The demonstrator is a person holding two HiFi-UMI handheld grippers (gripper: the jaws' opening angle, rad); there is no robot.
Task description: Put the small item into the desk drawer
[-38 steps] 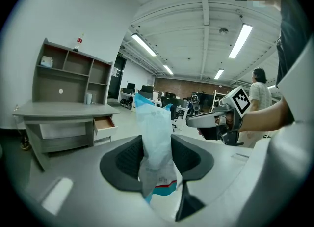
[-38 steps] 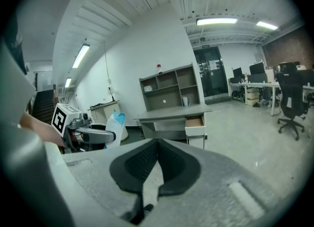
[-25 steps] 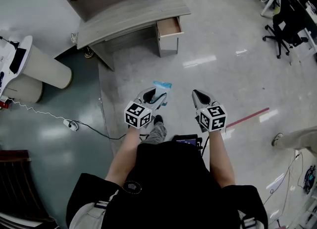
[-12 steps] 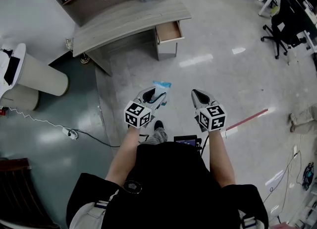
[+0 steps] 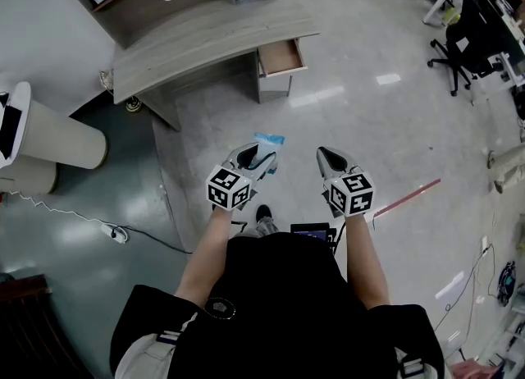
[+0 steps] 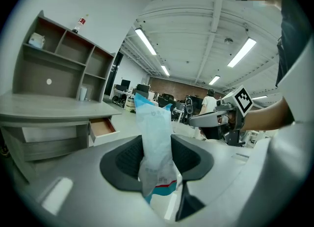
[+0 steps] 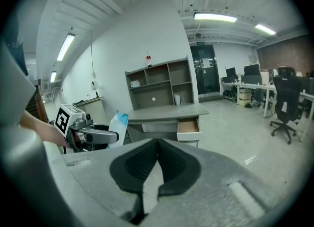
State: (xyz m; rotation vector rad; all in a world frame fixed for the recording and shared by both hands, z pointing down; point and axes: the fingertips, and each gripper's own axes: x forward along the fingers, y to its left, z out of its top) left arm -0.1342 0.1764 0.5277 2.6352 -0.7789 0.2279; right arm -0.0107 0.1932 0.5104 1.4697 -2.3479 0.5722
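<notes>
Left gripper [image 5: 253,158] clamps a small white-and-blue packet [image 5: 267,143], upright between its jaws. Beside it the right gripper [image 5: 330,160] is empty, its jaw tips together. Well ahead stands the desk [image 5: 205,37] — its drawer [image 5: 281,56] pulled open, well apart from the packet.

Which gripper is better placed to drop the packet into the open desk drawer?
Left. The left gripper has its jaws clamped on the packet, and the open drawer lies ahead. The right gripper is empty, jaws together.
</notes>
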